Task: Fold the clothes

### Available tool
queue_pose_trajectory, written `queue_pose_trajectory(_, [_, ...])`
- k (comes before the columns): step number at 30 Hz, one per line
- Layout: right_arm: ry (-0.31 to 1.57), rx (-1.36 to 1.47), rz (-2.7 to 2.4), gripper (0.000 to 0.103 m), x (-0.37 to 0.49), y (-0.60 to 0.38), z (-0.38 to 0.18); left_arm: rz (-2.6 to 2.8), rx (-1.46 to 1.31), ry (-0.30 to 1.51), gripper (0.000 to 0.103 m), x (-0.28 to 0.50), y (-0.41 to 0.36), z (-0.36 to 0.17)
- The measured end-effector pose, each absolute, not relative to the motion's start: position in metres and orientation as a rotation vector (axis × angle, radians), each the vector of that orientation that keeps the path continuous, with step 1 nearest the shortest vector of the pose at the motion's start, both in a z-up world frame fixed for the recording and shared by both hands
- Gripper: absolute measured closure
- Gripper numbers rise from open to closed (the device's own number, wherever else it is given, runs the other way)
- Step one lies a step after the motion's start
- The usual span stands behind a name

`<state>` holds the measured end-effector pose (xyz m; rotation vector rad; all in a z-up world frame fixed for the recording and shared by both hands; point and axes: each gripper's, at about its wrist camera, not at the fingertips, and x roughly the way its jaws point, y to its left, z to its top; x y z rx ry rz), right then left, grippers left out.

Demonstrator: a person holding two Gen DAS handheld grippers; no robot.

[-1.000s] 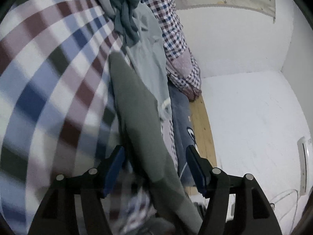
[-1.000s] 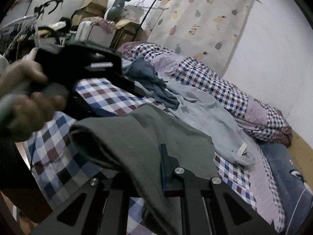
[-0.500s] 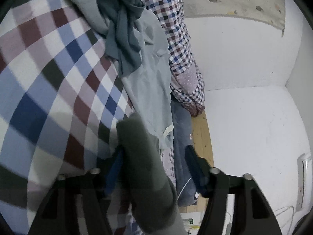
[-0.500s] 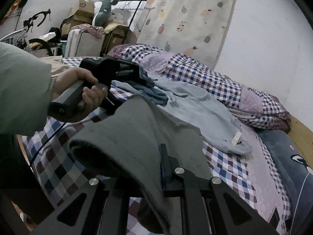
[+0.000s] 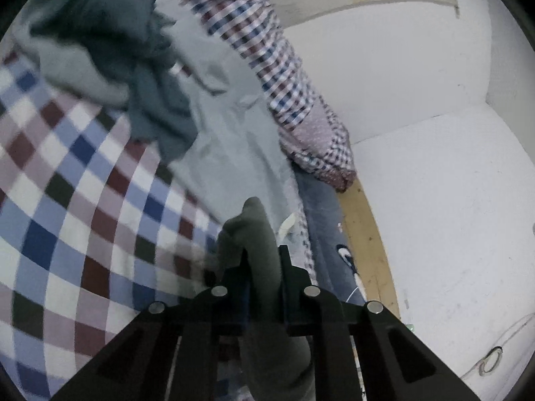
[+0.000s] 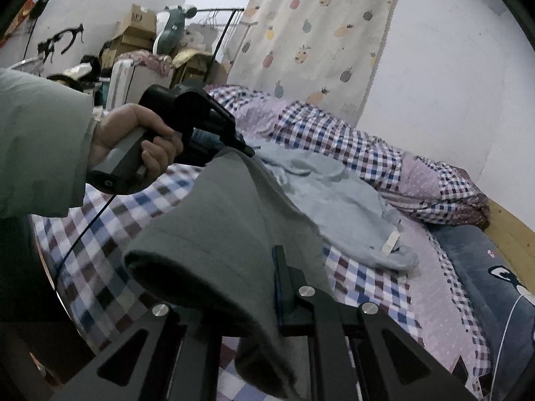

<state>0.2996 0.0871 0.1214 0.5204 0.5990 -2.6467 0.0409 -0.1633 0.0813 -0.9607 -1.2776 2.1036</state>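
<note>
The left hand-held gripper [image 5: 262,260] pinches one end of the grey garment [image 6: 227,220]. The right hand-held gripper [image 6: 234,284] clamps its other end above the checked bed [image 6: 367,284].

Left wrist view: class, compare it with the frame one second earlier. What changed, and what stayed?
The left claw closed onto the grey-green knit garment, which it had only straddled while open. The right claw stayed clamped on the same garment; the pale blue shirt stayed on the bed.

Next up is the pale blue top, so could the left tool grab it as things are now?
Probably not yet: the left tool is shut on the grey-green knit garment, though the pale blue cotton top lies uncovered just ahead.
</note>
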Motion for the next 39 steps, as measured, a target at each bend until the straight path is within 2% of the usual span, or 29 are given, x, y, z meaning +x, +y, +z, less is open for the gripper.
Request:
queue_pose_trajectory(9, [0.286,0.429,-2.477,0.095,0.271,0.066,0.184,2.262,-0.788,-1.295,0.091,0.087,-0.237,0.178])
queue_pose_trajectory(16, [0.187,0.384,-2.285,0.095,0.227,-0.006,0.225,2.460,-0.679,-1.369,0.091,0.132,-0.341,0.229])
queue_pose_trajectory(27, [0.122,0.416,-2.075,0.095,0.144,-0.170,0.244,2.703,-0.587,-1.469,0.091,0.166,-0.497,0.250])
queue_pose_trajectory(39, [0.257,0.391,-2.029,0.095,0.099,-0.320,0.231,2.830,-0.498,-1.579,0.091,0.171,-0.624,0.235])
